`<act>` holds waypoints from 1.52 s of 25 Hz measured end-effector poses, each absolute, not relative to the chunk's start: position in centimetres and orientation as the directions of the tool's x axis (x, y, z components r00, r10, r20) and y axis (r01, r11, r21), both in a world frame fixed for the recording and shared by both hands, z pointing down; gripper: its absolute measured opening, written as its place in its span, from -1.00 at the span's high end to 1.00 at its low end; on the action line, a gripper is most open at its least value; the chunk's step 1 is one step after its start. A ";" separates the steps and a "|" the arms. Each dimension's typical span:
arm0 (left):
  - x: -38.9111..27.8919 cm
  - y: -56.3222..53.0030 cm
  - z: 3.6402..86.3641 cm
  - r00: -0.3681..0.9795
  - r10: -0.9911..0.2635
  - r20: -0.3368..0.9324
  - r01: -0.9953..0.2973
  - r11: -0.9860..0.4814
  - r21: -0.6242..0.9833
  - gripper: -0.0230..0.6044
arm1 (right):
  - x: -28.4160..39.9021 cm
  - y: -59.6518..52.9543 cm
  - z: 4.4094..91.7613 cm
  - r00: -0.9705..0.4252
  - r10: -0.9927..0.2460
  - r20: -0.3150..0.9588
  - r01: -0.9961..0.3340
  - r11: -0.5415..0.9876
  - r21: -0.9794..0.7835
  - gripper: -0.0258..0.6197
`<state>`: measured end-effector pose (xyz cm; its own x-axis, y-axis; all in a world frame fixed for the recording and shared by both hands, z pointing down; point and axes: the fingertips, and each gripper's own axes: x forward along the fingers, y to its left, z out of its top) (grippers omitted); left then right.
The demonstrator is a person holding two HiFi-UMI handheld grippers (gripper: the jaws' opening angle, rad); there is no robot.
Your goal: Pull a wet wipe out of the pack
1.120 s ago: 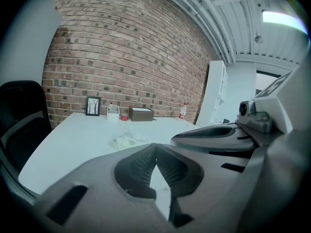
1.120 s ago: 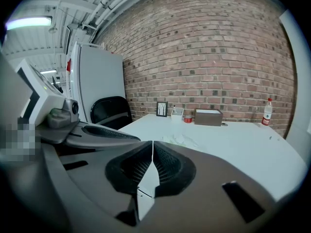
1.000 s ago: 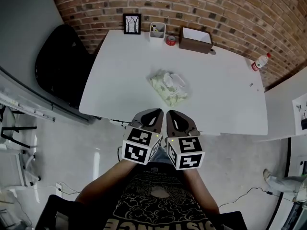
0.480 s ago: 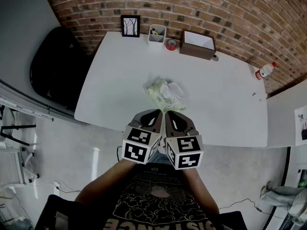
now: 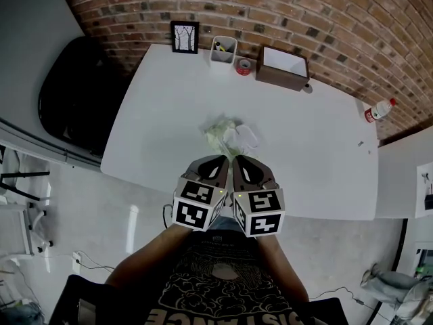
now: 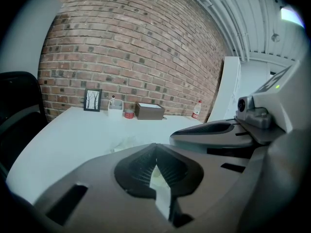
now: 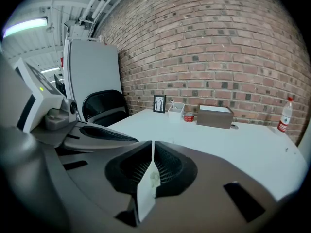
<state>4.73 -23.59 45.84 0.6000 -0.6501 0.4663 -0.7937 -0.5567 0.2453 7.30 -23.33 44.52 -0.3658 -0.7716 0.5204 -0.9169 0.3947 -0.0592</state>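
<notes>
On white table, wet wipe pack — left gripper, right gripper near it, jaws pressed together, empty.

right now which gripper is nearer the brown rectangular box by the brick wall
Right. The right gripper is at the white table's near edge, across from the brown rectangular box; the left gripper sits beside it, farther left.

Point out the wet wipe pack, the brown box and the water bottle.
wet wipe pack (image 5: 218, 135), head view, on its green wrapper.
brown box (image 5: 284, 61), head view, on its pale top.
water bottle (image 5: 379, 110), head view, on its body.
</notes>
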 end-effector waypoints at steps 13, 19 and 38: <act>4.9 -26.8 47.5 0.554 -0.674 0.488 -0.828 -0.503 0.246 0.89 | 7.8 -26.8 46.9 -0.402 -0.720 0.566 -0.891 0.451 -0.059 0.85; 5.0 -27.8 48.3 0.534 -0.678 0.505 -0.842 -0.478 0.248 0.89 | 8.0 -28.1 48.1 -0.412 -0.692 0.592 -0.881 0.470 -0.064 0.85; 3.2 -28.5 49.7 0.473 -0.705 0.528 -0.879 -0.416 0.232 0.89 | 7.9 -30.2 51.7 -0.405 -0.647 0.646 -0.873 0.484 -0.062 0.72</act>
